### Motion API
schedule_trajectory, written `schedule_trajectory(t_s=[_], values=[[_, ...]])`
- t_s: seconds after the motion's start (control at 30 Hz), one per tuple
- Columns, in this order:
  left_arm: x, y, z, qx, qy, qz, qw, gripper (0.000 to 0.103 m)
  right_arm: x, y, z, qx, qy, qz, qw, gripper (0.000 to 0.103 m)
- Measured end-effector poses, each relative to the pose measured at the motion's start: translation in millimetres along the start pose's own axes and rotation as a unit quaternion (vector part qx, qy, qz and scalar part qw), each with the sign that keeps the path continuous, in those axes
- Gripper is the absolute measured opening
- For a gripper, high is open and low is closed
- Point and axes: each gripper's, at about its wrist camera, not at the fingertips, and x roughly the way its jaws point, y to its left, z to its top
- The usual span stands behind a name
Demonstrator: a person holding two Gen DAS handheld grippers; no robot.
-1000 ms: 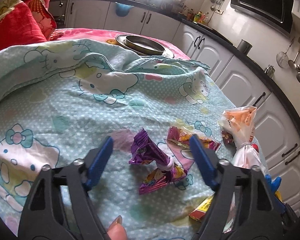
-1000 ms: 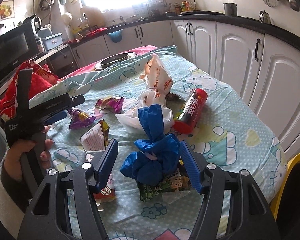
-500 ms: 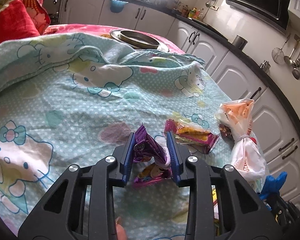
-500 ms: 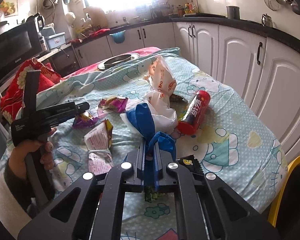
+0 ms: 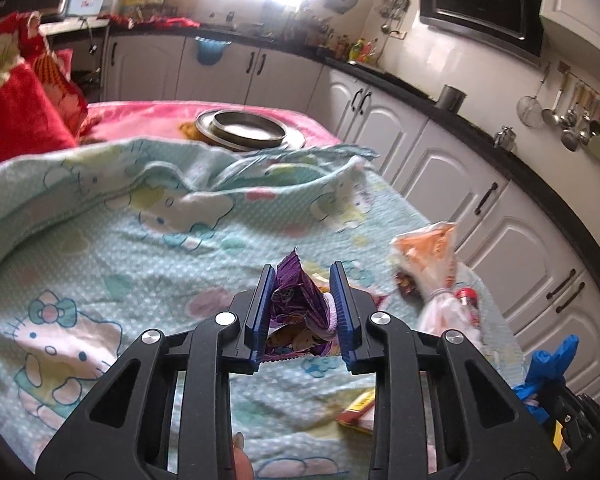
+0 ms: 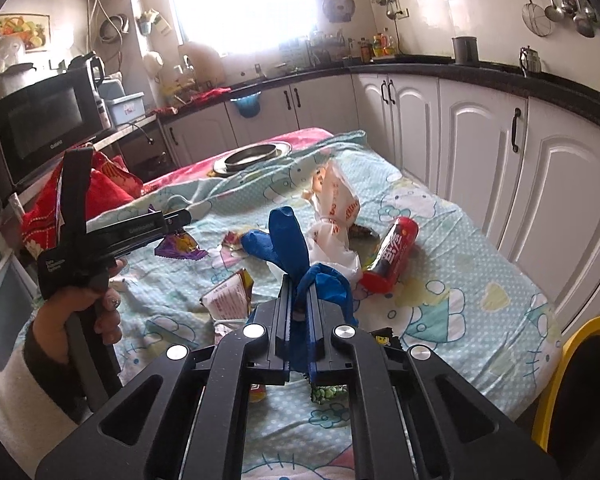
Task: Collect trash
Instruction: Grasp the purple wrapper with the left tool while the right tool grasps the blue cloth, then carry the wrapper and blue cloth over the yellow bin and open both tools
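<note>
A second ago both our grippers stood wide over the trash on the cartoon-print sheet [image 6: 480, 264]; now each one has closed on a piece and begins to lift it. Our right gripper [image 6: 299, 334] is pressed tight on the blue plastic bag [image 6: 290, 240], which now stands up from the jaws instead of lying on the bed. Our left gripper [image 5: 303, 312] pinches the purple wrapper [image 5: 296, 300], and its jaws are closing a little more on the crumpled foil. We judge that two pieces are secured and must next go to a bin. Only the right view shows the red can [image 6: 392, 256] lying right of the white and orange bag [image 6: 336, 208], the yellow rim [image 6: 572, 360] at the near right, perhaps a bin, and the person's left hand [image 6: 80, 312]. The left view shows the purple wrapper closely, with its lower edge hanging clear of the sheet.
</note>
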Motion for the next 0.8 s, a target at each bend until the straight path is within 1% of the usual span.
schedule_trajectory(t_s=[0.17, 0.33, 0.8], values=[[-14, -15, 6, 0.020, -0.018, -0.013, 0.9995, 0.021, -15, -3, 2, 0.006, -0.018, -0.004, 1.000, 0.006], [-25, -29, 6, 0.035, -0.027, -0.029, 0.9986, 0.021, -32, -11, 5, 0.014, -0.035, -0.012, 0.999, 0.006], [-36, -84, -13, 0.090, -0.021, -0.073, 0.9931, 0.021, -69, -41, 2, 0.037, -0.064, -0.041, 0.996, 0.006]])
